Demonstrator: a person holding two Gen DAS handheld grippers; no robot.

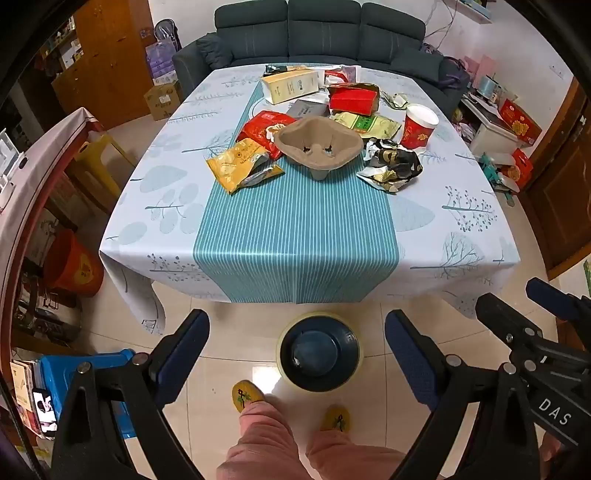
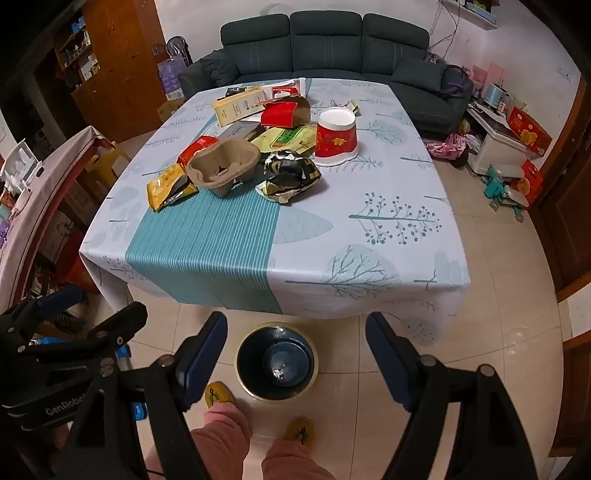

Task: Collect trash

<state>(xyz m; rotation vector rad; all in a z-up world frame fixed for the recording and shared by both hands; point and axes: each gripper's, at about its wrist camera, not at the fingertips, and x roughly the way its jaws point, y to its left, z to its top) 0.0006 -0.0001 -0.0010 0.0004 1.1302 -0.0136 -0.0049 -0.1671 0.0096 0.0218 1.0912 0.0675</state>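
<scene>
Trash lies heaped on the far half of the table (image 1: 303,236): a brown pulp cup carrier (image 1: 319,142) (image 2: 221,166), a yellow foil bag (image 1: 240,166) (image 2: 168,186), a crumpled black-and-gold wrapper (image 1: 391,164) (image 2: 290,175), a red paper cup (image 1: 419,125) (image 2: 336,134), red and cream boxes behind. A dark bin (image 1: 319,352) (image 2: 277,360) stands on the floor at the table's near edge. My left gripper (image 1: 297,354) is open above the bin, holding nothing. My right gripper (image 2: 295,354) is open too, over the same bin, nothing between its fingers.
A person's legs in pink trousers (image 1: 273,439) and yellow slippers (image 1: 246,395) stand just before the bin. A dark sofa (image 1: 321,33) sits behind the table. A blue box (image 1: 85,373) lies on the floor left; boxes and clutter (image 1: 513,147) crowd the right.
</scene>
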